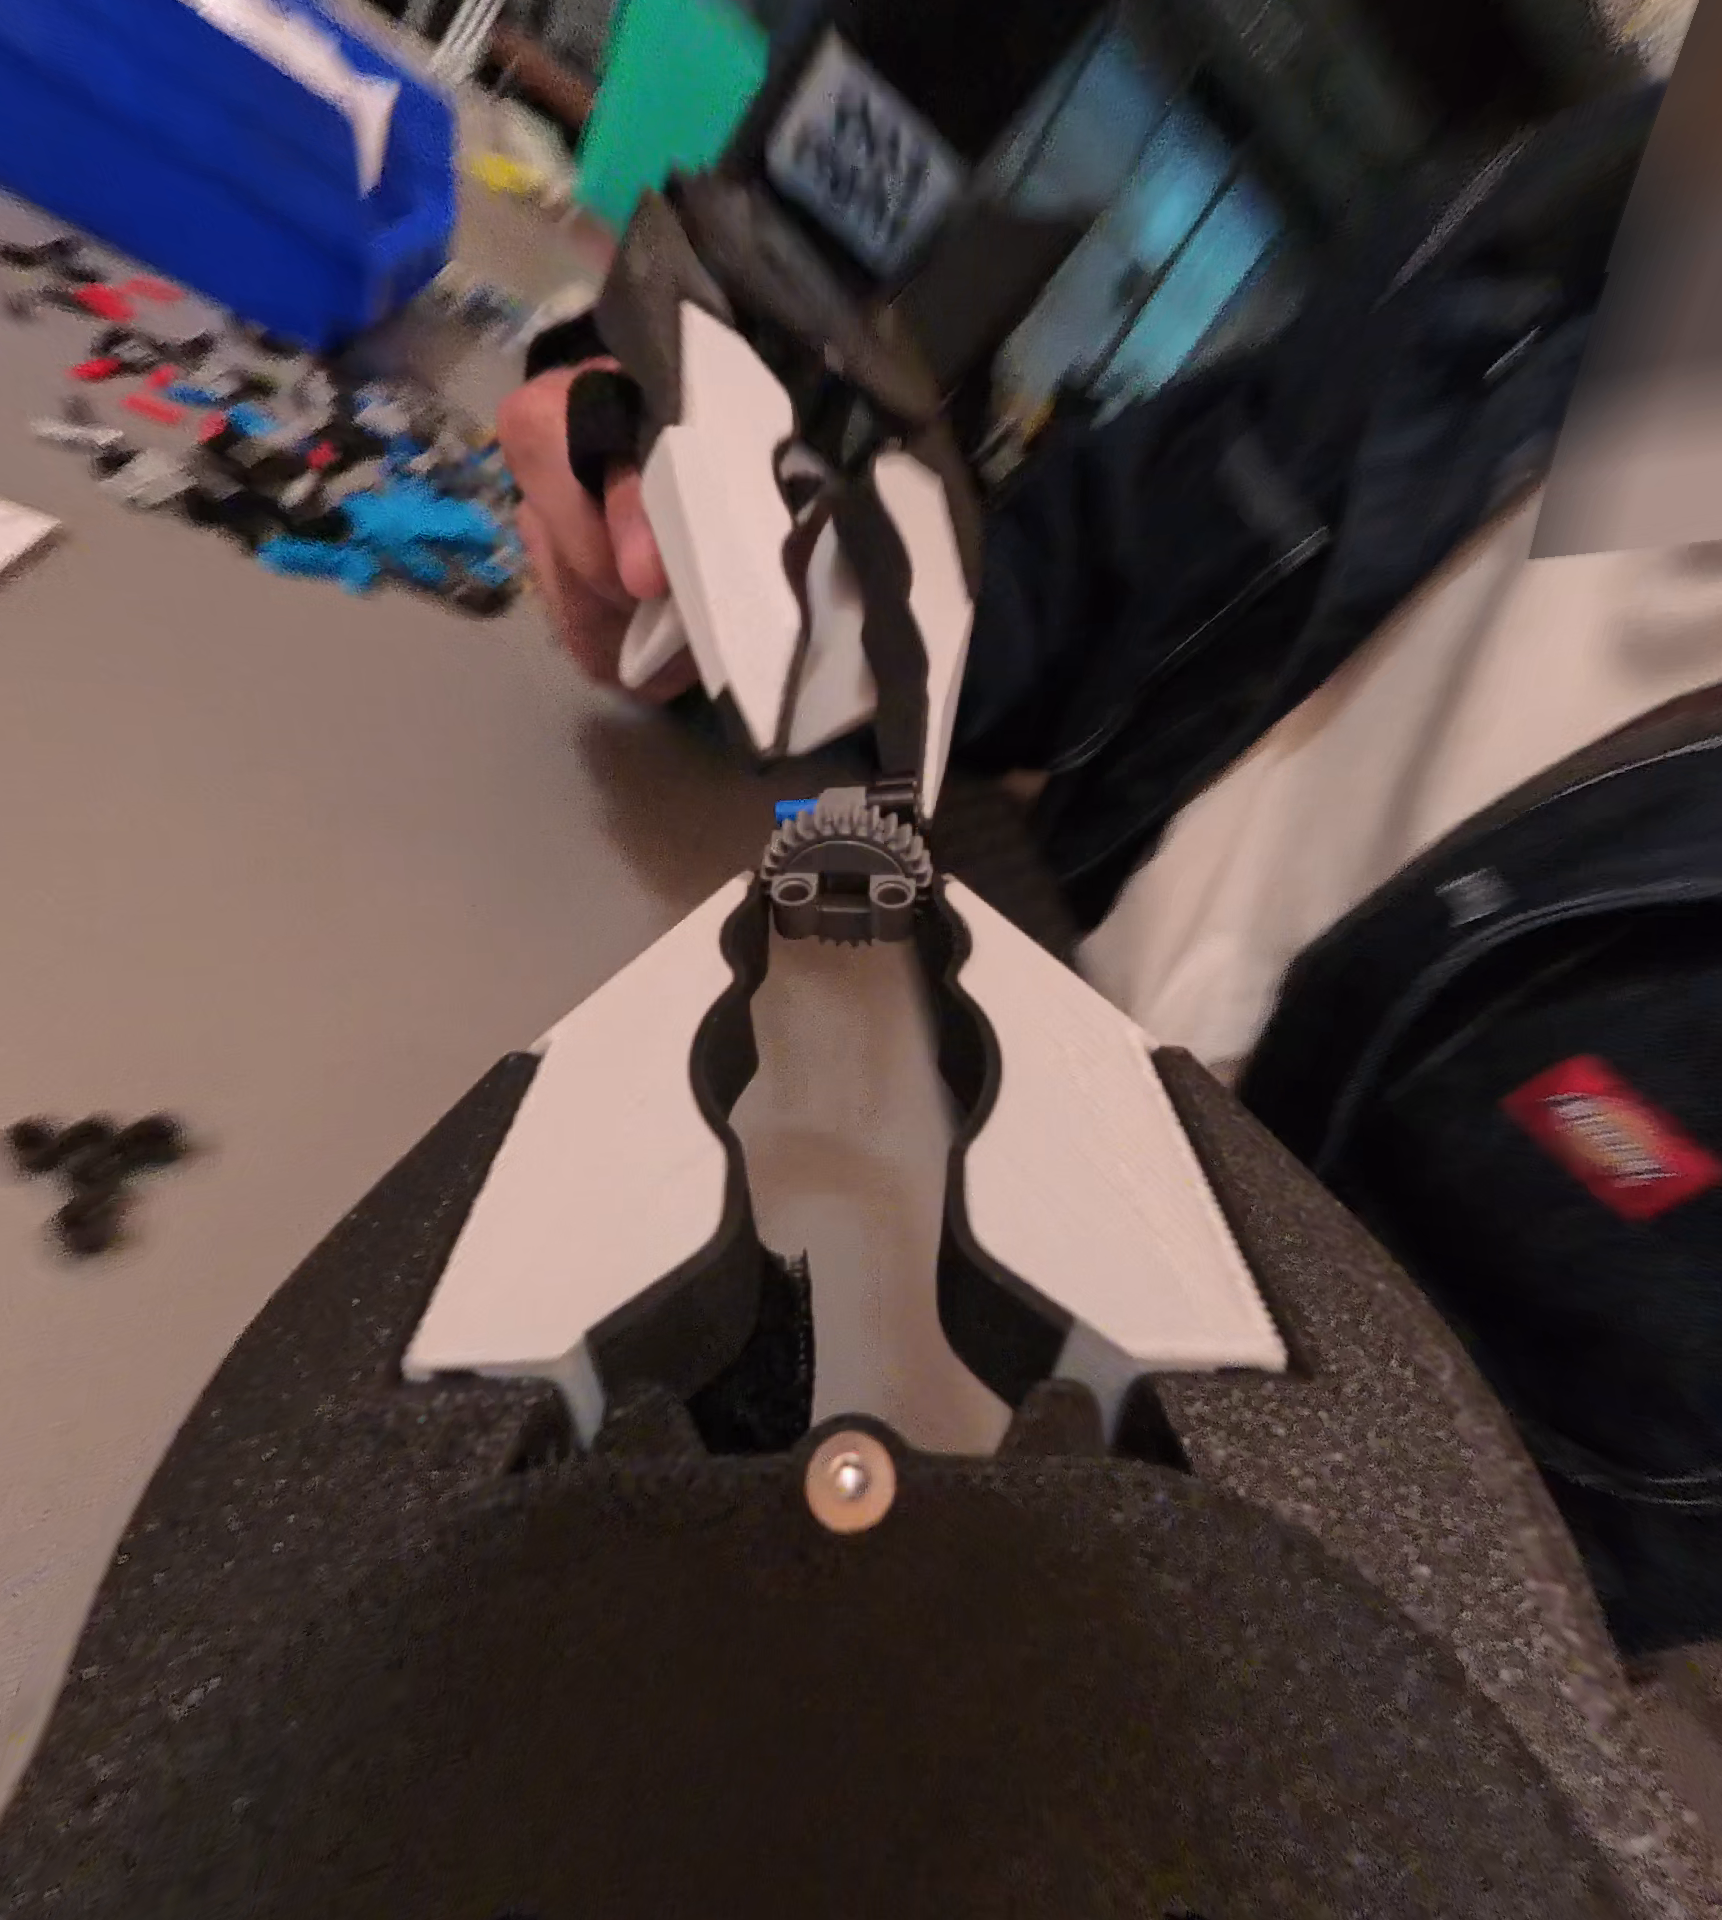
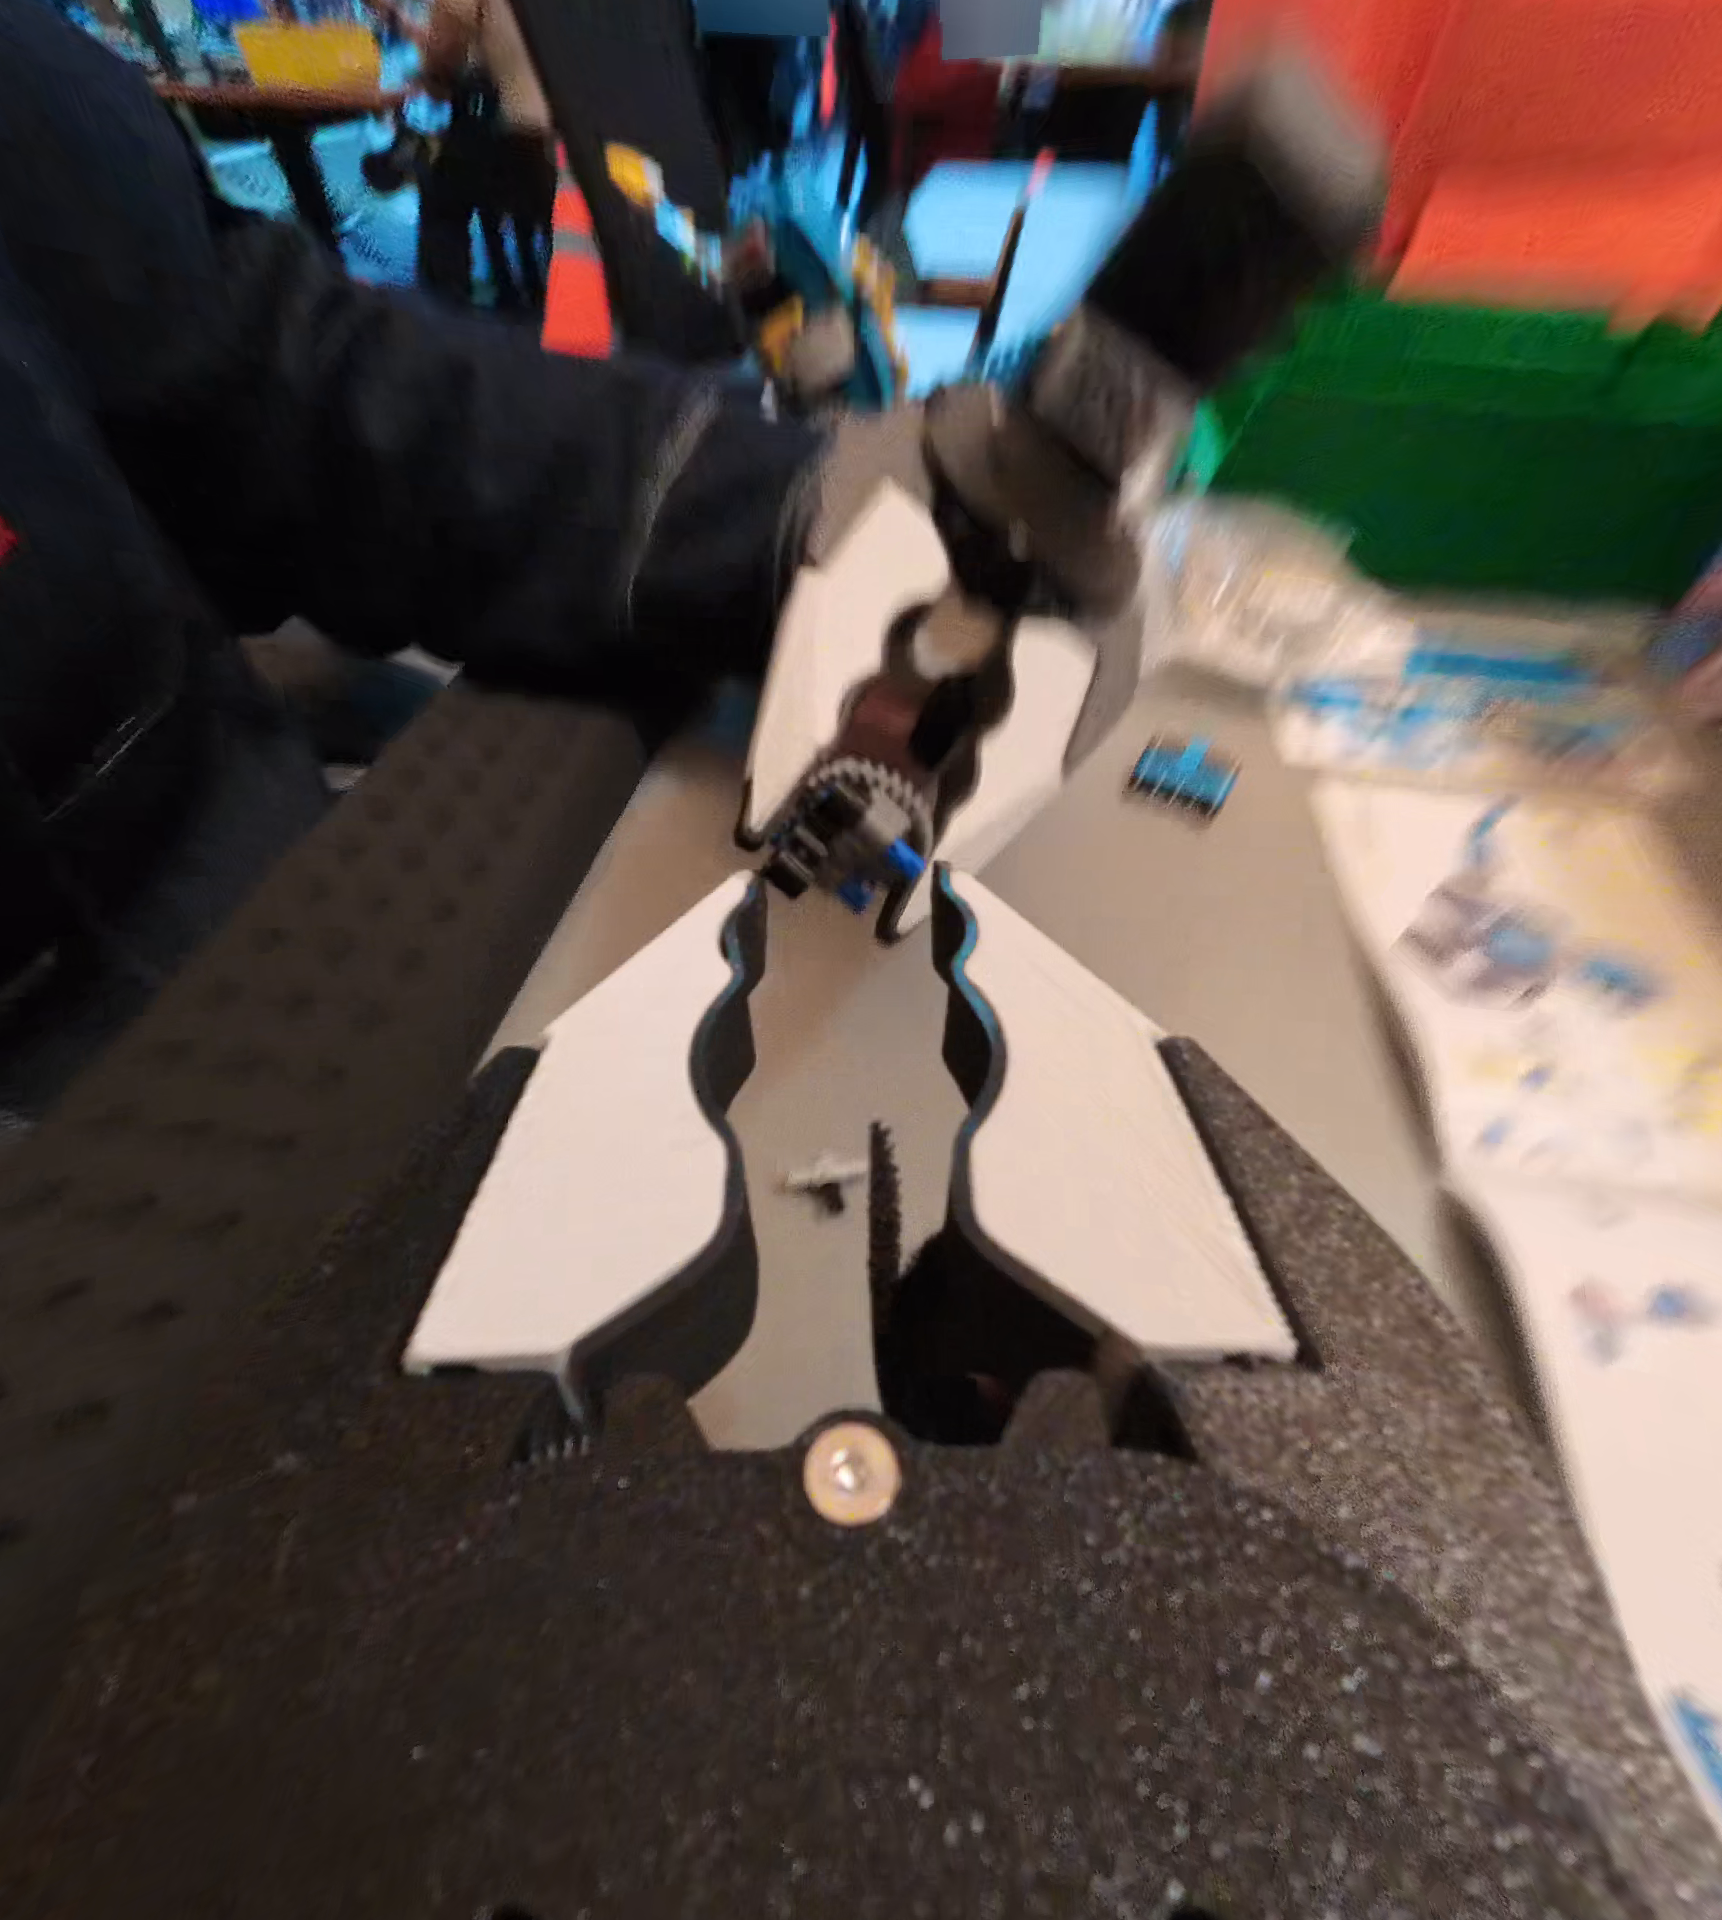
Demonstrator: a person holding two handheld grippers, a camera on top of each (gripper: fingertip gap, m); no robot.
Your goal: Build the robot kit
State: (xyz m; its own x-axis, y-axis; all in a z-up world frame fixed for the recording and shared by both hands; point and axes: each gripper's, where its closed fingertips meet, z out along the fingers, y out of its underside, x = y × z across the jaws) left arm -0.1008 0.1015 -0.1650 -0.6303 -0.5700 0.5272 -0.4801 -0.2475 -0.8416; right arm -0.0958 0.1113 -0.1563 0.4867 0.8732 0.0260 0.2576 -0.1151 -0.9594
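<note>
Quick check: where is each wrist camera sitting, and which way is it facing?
Left wrist view: on the left hand-held gripper, facing the person's dark jacket; it grips a grey toothed plastic gear assembly.
Right wrist view: on the right hand-held gripper, jaws apart, facing coloured bins.
Shared: that gear assembly, each other's gripper, grey tabletop.

I see white fingers with black wavy edging, set in speckled black foam. The gear piece is dark grey with a blue pin; the tabletop is plain grey-brown.
</note>
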